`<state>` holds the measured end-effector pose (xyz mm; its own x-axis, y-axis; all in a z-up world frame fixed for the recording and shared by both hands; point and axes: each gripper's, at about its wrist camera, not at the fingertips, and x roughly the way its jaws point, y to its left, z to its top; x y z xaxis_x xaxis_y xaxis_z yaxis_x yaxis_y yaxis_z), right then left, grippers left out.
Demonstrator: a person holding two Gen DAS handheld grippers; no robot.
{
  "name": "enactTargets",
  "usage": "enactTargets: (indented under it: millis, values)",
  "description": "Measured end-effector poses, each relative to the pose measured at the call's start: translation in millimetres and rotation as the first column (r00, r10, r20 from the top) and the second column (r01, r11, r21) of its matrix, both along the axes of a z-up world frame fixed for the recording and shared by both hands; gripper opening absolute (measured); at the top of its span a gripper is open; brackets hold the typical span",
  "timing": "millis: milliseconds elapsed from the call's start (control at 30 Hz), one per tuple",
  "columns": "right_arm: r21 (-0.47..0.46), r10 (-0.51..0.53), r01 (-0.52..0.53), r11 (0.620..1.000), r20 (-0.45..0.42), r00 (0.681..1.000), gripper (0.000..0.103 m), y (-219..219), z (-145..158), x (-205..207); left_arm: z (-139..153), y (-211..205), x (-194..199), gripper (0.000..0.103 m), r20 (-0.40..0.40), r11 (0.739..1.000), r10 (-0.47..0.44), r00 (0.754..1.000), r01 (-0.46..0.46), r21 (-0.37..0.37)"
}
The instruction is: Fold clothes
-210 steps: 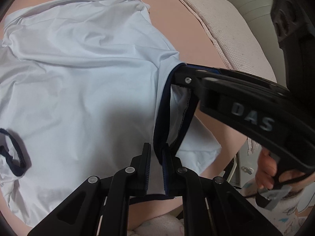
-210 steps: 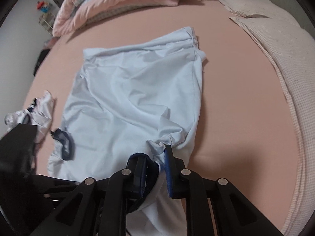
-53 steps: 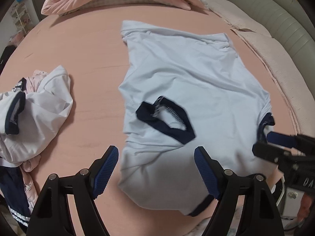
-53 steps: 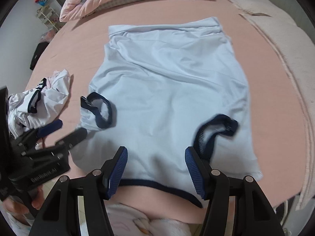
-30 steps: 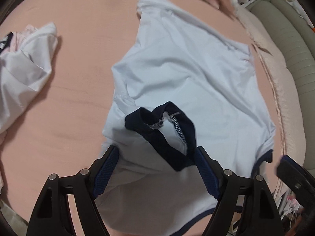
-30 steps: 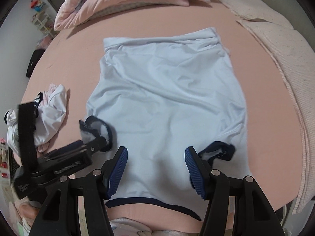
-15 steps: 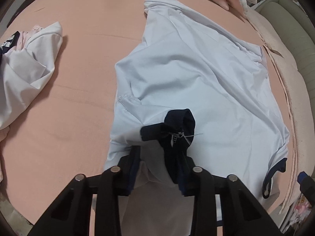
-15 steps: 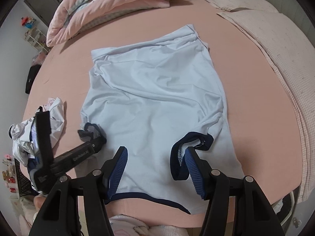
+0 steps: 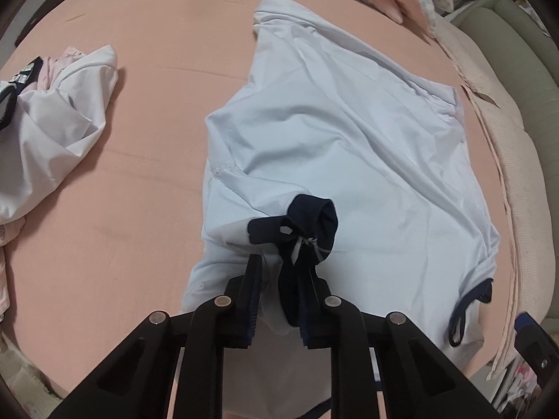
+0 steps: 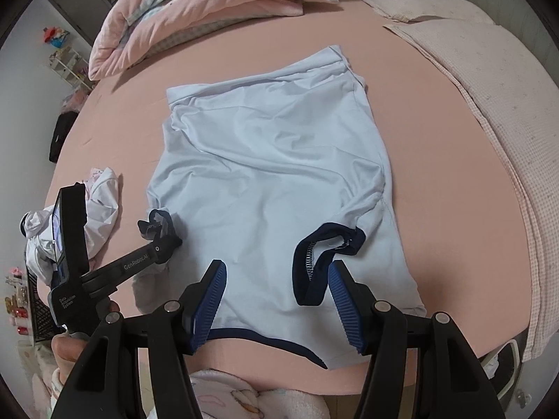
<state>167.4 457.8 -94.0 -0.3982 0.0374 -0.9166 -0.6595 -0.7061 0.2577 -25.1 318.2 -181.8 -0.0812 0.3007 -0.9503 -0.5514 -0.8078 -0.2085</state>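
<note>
My left tool (image 9: 283, 276) is clamped on the navy-trimmed left sleeve cuff (image 9: 307, 223) of the pale blue T-shirt (image 9: 349, 146), the cuff bunched up between the two fingers and lifted slightly off the cloth beneath. The shirt lies spread face down on the pink bed sheet (image 9: 139, 181), hem toward the far pillows and collar edge toward me, its body creased with soft wrinkles. My right tool (image 10: 276, 300) hangs above the near edge of the shirt with its blue-padded fingers (image 10: 209, 296) spread wide and gripping nothing; the right sleeve cuff (image 10: 325, 244) lies looped on the shirt just beside the right-hand finger, and I cannot tell if it touches the pad. From the right wrist view my left hand (image 10: 66, 345) shows at the lower left, holding the handle. A crumpled pile of white clothes (image 9: 45, 129) sits on the sheet well to the left of the shirt. A folded pink quilt (image 10: 195, 3) lies at the far end of the bed.
</note>
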Motion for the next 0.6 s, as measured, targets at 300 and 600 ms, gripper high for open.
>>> enactTargets:
  millis: [300,600]
  values:
    - [-0.014,0.067,-0.066,0.998,0.015,0.998,0.06,-9,-15,-33,5,-11,3,0.011,0.014,0.999,0.001,1.0,-0.001,0.05]
    - [-0.021,0.173,-0.172,0.985,0.042,0.984,0.06,-16,-39,-82,-4,-28,-9,0.01,0.104,0.993,0.054,0.993,-0.064,0.101]
